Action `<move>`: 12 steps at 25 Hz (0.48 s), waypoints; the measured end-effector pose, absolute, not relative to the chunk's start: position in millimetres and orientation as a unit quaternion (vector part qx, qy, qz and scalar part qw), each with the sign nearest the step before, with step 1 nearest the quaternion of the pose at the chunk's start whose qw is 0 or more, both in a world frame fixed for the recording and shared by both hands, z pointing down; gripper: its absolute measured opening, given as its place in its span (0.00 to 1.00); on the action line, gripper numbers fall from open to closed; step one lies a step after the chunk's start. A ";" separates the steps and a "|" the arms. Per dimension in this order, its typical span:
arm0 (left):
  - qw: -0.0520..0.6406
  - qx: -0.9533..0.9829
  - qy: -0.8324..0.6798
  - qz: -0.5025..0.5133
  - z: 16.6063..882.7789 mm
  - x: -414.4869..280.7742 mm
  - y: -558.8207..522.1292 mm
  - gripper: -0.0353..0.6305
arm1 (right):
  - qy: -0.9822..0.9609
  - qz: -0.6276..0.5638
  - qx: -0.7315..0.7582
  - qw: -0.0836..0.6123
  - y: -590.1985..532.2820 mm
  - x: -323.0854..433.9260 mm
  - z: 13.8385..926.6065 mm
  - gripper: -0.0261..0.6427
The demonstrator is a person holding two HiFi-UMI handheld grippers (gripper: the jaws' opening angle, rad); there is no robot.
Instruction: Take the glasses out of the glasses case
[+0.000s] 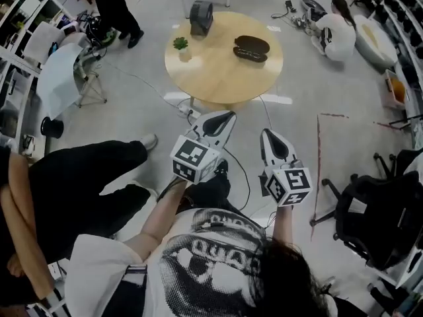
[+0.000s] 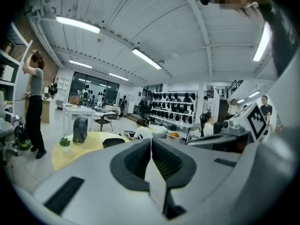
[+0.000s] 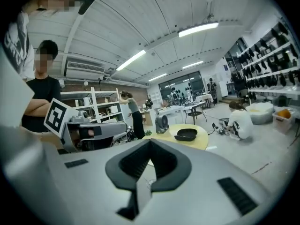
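The black glasses case [image 1: 251,48] lies on the right half of a round wooden table [image 1: 211,71], well ahead of both grippers. It shows as two dark oval halves; no glasses can be made out. The case also appears small in the left gripper view [image 2: 114,142] and in the right gripper view [image 3: 186,134]. My left gripper [image 1: 227,115] and right gripper [image 1: 268,133] hover side by side over the floor, short of the table, both pointing toward it. Each has its jaws together and holds nothing, as seen on the left gripper [image 2: 151,142] and the right gripper [image 3: 150,142].
A small potted plant [image 1: 180,45] and a dark fan [image 1: 201,17] stand on the table's left part. A power strip [image 1: 188,113] and cables lie on the floor before it. A person crouches at far right [image 1: 337,35], another stands close at left [image 1: 66,183]. An office chair [image 1: 383,216] is at right.
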State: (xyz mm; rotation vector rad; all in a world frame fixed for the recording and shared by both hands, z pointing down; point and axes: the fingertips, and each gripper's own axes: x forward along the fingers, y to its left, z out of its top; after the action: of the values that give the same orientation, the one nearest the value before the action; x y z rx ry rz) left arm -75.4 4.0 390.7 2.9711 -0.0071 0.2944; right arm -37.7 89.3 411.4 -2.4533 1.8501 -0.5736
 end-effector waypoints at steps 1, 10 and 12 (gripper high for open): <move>0.078 0.992 -0.003 0.100 392.3 -64.7 -6.3 0.08 | 0.590 -0.186 -0.786 0.007 81.3 -27.5 412.7 0.03; 0.088 0.990 0.012 0.110 405.5 4.2 -63.1 0.08 | 0.581 -0.203 -0.788 -0.005 24.6 37.7 425.9 0.03; 0.087 0.990 0.014 0.109 404.3 11.6 -69.7 0.08 | 0.581 -0.203 -0.788 -0.006 17.7 44.9 426.1 0.03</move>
State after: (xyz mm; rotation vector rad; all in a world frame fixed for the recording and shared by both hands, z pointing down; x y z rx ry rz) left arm 11.6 -69.7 404.3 2.9489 0.0408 0.3249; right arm 44.9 17.7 426.1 -2.4868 1.8313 -0.6404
